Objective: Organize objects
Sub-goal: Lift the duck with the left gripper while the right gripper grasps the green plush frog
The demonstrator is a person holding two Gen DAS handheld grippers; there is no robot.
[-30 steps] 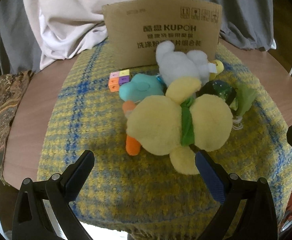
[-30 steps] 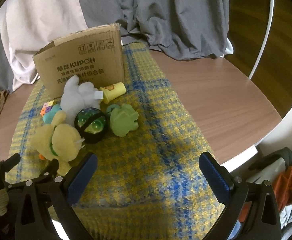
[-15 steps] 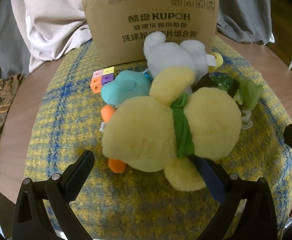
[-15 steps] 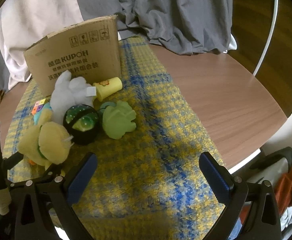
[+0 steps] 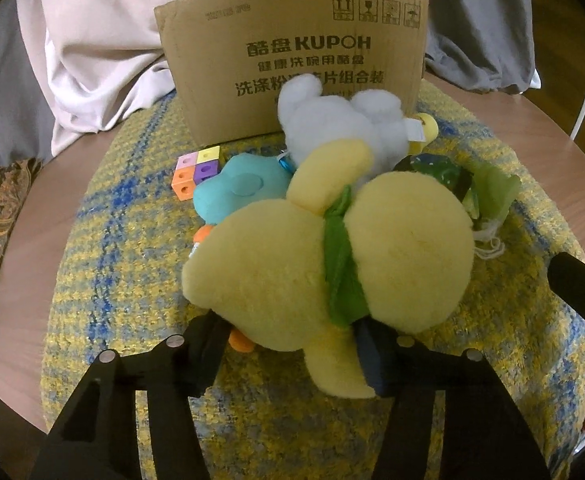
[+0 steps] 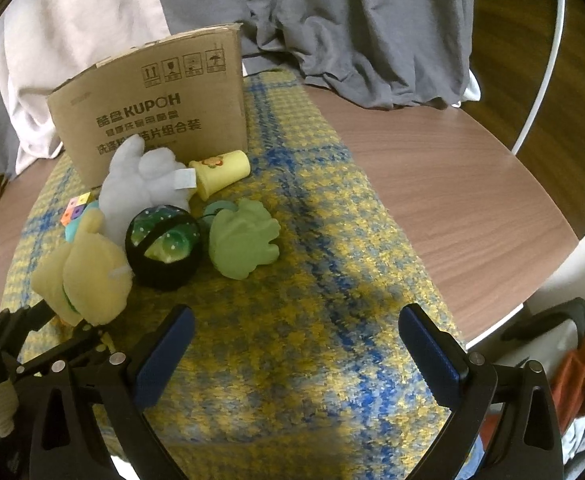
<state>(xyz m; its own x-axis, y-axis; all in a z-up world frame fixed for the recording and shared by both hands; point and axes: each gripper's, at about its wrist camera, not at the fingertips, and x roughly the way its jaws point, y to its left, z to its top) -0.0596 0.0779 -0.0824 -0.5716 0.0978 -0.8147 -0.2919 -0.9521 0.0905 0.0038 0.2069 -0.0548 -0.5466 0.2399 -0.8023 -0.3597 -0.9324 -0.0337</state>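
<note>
We see a round wood table [image 6: 452,208] w/ a yellow & blue checked cloth [image 6: 312,300] on it. The left gripper [image 5: 288,344] has just been closing, & its two black jaws now squeeze the bottom of a yellow duck toy [image 5: 292,256] w/ a green scarf [image 5: 340,264]. The duck fills the middle of the left view & lies on the cloth, at the near edge of a pile of toys. Right behind it are a teal soft toy [image 5: 240,192], a pale grey plush [image 5: 340,128], & a dark ball w/ green dots [image 6: 164,244]. A green frog toy [image 6: 244,240] lies just beside the ball, & a yellow cup [image 6: 220,172] lies on its side near the grey plush. A few small color cubes [image 5: 194,170] sit next to the teal toy. A cardboard box [image 5: 292,64] stands upright at the back of the pile, touching the grey plush. Grey & white sheets [image 6: 352,32] hang behind the table. The right gripper [image 6: 292,348] hangs over bare cloth w/ its blue pads [image 6: 164,356] far apart & nothing between them.
</note>
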